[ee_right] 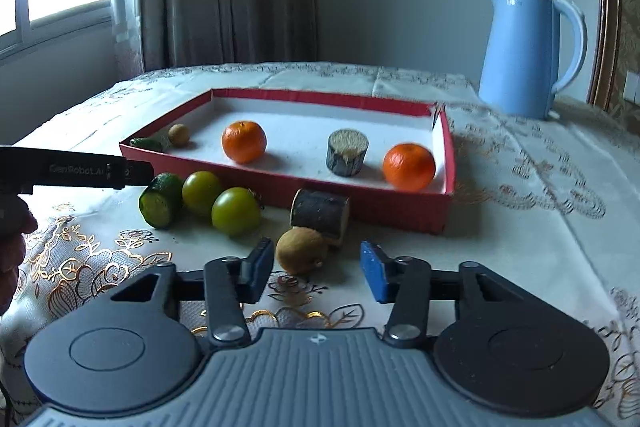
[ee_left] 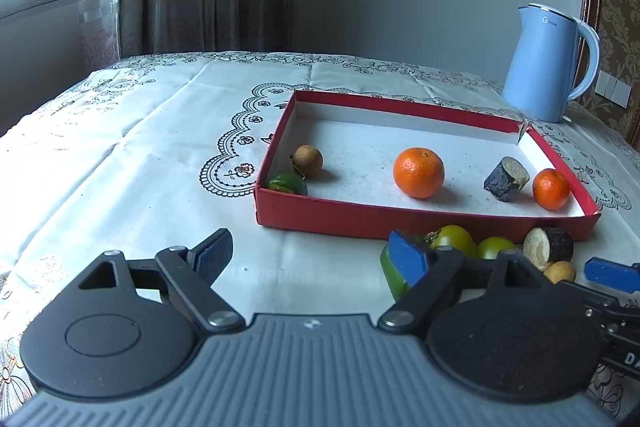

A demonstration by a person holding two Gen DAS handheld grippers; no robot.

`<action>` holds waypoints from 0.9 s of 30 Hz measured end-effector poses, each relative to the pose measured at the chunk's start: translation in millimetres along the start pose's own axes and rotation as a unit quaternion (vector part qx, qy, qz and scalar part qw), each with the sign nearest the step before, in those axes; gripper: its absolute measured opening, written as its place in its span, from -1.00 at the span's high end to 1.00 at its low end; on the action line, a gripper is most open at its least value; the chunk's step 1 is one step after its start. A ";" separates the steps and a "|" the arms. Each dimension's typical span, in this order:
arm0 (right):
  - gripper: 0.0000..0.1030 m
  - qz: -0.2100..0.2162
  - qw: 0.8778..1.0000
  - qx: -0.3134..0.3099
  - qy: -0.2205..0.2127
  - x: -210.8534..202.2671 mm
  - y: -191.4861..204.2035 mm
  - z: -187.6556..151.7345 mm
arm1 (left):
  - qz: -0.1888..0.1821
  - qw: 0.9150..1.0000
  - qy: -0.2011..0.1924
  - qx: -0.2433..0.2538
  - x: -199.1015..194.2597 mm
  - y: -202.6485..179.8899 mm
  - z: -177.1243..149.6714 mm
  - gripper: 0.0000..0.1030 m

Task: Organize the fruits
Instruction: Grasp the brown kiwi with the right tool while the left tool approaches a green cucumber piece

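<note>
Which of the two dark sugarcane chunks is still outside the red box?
The sugarcane chunk lying on its side on the tablecloth, just before the red box. The other chunk stands upright inside, between two oranges.

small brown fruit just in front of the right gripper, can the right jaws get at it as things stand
Probably yes. The small brown fruit lies on the tablecloth just ahead of the right gripper, whose jaws stand open and wider than it. Nothing lies between; the dark log piece sits close behind it.

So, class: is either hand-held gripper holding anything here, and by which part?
Nothing is held. The left hand-held gripper and the right hand-held gripper are both open, with the small brown fruit just ahead of the right one.
</note>
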State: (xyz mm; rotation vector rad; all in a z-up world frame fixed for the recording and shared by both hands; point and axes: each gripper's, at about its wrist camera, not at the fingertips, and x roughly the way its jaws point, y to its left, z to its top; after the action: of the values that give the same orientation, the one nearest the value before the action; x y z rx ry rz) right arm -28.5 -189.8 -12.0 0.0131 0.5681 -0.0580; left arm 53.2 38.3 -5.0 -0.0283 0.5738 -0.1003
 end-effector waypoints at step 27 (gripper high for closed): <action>0.45 -0.009 1.000 -0.002 -0.004 -4.0 3.8 -0.3 | -0.004 1.000 -0.001 -0.007 3.4 10.0 -3.8 -0.72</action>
State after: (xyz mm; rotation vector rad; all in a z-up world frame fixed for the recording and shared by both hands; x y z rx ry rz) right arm -31.8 -185.8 -10.1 0.0048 0.5594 -0.0744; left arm 54.9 47.8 -10.6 -0.0444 0.5724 -0.1042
